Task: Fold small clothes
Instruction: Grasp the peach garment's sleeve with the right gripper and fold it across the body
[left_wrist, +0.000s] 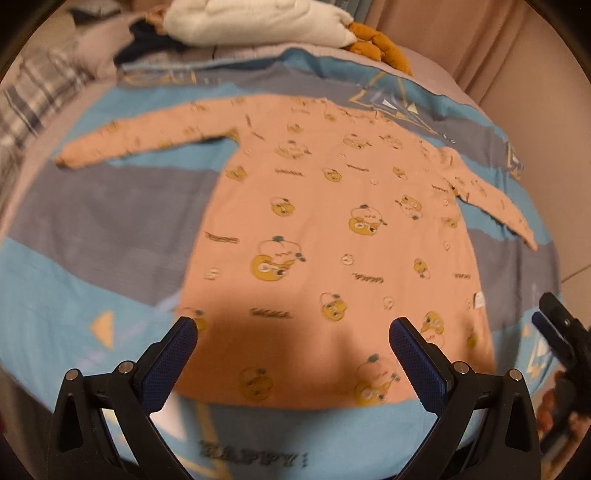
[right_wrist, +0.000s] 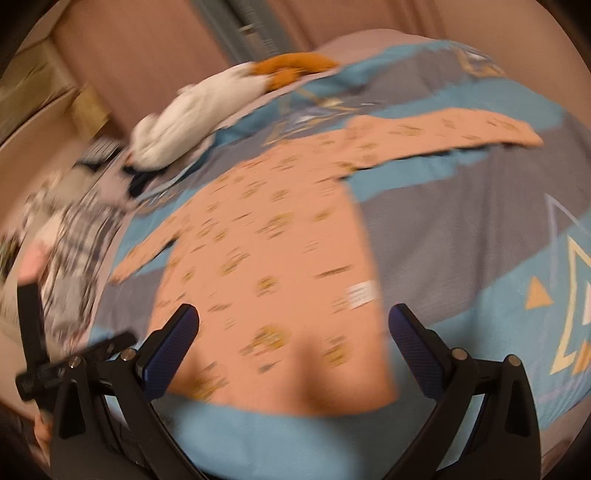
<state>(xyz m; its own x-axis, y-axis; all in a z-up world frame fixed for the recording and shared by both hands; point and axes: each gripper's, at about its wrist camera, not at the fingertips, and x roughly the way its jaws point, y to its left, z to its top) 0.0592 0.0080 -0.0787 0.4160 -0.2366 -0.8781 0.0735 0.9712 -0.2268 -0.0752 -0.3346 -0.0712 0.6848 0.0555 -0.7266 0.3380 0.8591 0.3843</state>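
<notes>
A small peach long-sleeved top (left_wrist: 325, 229) with yellow cartoon prints lies flat on the blue and grey bedspread (left_wrist: 92, 236), both sleeves spread out to the sides. My left gripper (left_wrist: 293, 332) hovers open above its hem, nothing between the fingers. The right wrist view is blurred; there the same top (right_wrist: 273, 266) lies spread, a white label (right_wrist: 362, 293) near its right edge. My right gripper (right_wrist: 293, 321) is open over the hem's right part, holding nothing. Part of the right gripper shows at the left wrist view's far right edge (left_wrist: 561, 332).
A white bundle of cloth (left_wrist: 258, 20) and an orange plush toy (left_wrist: 376, 42) lie at the bed's far end. A plaid cloth (left_wrist: 33, 99) lies to the left. Beige curtains (left_wrist: 498, 44) hang behind. A hand holds the left gripper's body (right_wrist: 37, 332).
</notes>
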